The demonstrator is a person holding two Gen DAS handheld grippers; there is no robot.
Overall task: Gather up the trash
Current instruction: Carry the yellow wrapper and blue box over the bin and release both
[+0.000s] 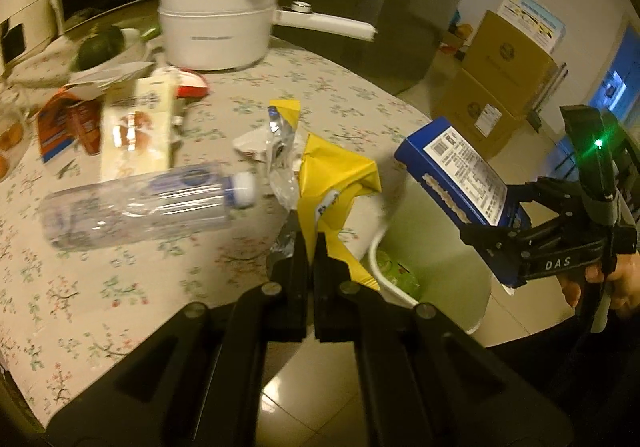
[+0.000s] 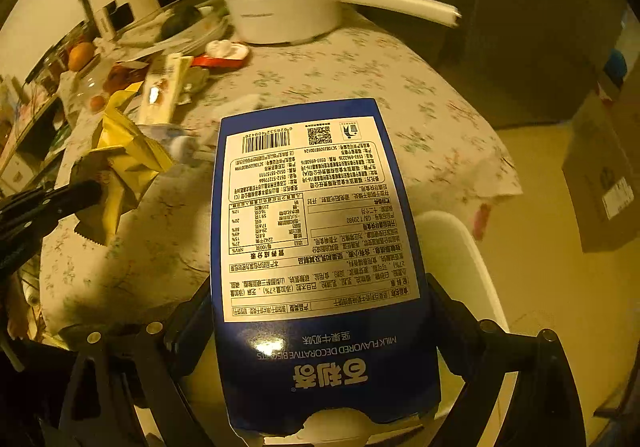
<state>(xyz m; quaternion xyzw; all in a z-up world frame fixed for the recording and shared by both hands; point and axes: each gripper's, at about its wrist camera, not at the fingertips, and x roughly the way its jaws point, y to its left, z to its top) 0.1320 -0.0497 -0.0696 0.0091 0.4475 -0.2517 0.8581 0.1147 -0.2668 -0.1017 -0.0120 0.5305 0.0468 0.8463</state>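
Our right gripper [image 1: 504, 243] squeezes the blue box [image 2: 320, 247] over the white bin [image 1: 432, 279]. Our left gripper [image 1: 311, 247] pinches the yellow wrapper [image 1: 336, 183] beside it. Some trash is already inside. A bottle [image 1: 140, 203] and packets wait on the tabletop [image 1: 120, 287].

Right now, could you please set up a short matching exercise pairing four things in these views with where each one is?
Things:
1. blue biscuit box
2. yellow wrapper
3. clear plastic bottle
4. white pot

Places:
A. lying on its side on the floral tablecloth
B. standing at the far end of the table
C. held in the right tool, above the white bin
D. pinched in the left tool, at the table edge

Pairs: 1-C, 2-D, 3-A, 4-B
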